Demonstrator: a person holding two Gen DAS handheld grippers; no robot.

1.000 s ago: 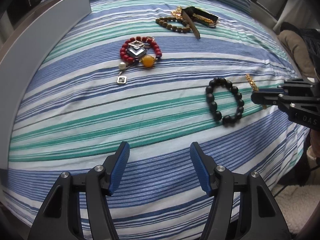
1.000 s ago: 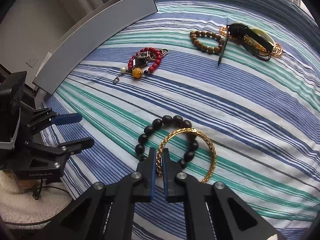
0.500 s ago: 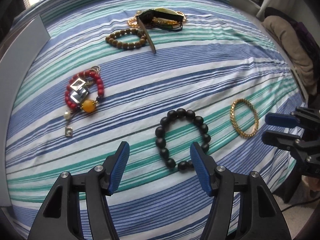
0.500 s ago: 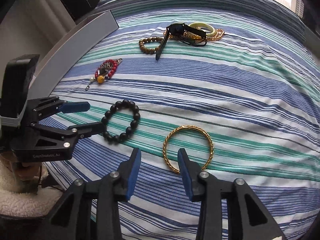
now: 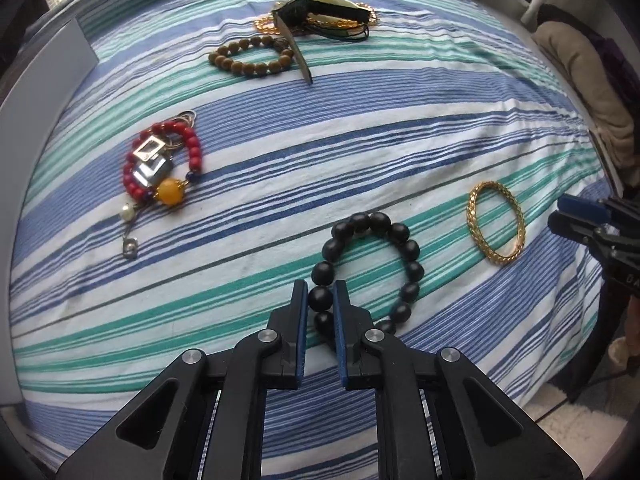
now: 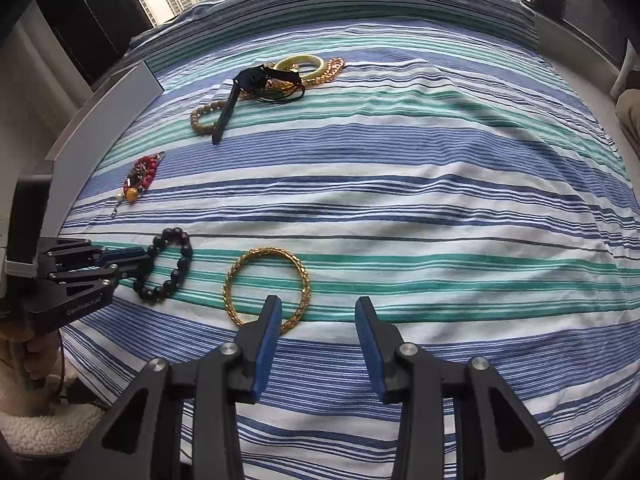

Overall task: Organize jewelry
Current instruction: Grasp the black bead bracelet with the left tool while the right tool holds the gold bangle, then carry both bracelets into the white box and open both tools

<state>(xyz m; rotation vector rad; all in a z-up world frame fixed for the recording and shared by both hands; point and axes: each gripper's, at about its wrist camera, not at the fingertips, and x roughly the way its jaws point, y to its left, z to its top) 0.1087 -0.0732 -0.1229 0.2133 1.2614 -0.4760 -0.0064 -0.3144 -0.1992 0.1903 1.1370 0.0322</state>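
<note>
A black bead bracelet [image 5: 412, 248] lies on the striped cloth [image 5: 360, 140]. My left gripper [image 5: 320, 292] is closing on its near-left side, with one bead pinched between the blue pads. The right wrist view shows that same grip, the left gripper [image 6: 132, 262] at the black bracelet [image 6: 184, 264]. A gold woven bangle [image 6: 266, 251] lies flat just beyond my right gripper [image 6: 318, 308], which is open and holds nothing. Its left finger overlaps the bangle's near edge. From the left wrist, the bangle [image 5: 498, 258] sits right of the black bracelet, with the right gripper [image 5: 568, 216] beside it.
A red bead bracelet with charms [image 5: 160, 168] lies at the left. A brown wooden bead bracelet [image 5: 244, 68] and a pile of a black strap, pale bangle and gold chain [image 5: 320, 12] sit at the far side. A grey panel [image 5: 40, 80] borders the left edge.
My left gripper moved over the black bracelet and closed on a bead. My right gripper let go of the gold bangle, opened, and drew back to the right.
</note>
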